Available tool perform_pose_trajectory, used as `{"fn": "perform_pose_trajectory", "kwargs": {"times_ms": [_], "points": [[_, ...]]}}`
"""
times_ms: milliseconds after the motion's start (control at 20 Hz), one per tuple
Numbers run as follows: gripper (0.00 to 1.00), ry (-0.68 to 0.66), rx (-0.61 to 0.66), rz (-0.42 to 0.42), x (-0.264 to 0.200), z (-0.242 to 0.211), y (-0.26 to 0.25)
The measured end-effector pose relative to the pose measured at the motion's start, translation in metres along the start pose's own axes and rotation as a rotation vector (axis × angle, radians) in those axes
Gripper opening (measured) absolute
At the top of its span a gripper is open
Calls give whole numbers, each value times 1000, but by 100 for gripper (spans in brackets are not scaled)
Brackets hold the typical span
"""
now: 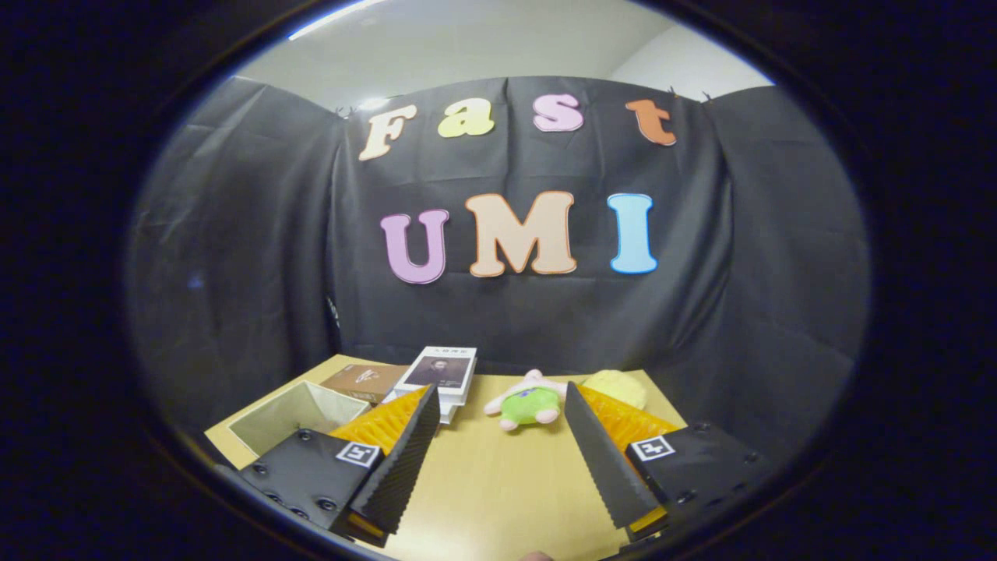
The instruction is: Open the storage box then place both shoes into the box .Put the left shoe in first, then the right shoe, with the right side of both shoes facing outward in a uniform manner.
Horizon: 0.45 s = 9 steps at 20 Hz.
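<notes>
— Anything readable here?
— Not really. The white book (438,371) on the surface (498,483) has a dark cover picture and a line of print above it, too small to make out.
— And the brown book (363,381) beside it?
— A pale mark, illegible.
— The gripper (498,460)?
— Its spread fingers each carry a square black-and-white coded tag (357,453), no words.

Fisheye camera riding on tool (498,460), low over bench (498,491), facing forward along spread fingers toward booth wall (537,312), close range

Tool (498,460) fingers wide apart, empty
</notes>
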<state>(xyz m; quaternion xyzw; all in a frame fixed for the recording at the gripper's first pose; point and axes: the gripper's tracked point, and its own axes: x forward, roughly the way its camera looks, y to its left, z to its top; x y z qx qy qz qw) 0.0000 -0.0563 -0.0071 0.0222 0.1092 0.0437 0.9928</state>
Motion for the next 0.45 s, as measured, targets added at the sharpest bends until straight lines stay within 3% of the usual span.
{"fn": "perform_pose_trajectory", "kwargs": {"times_ms": [450], "points": [[100,-43,-1,-31,-10,19,-12]]}}
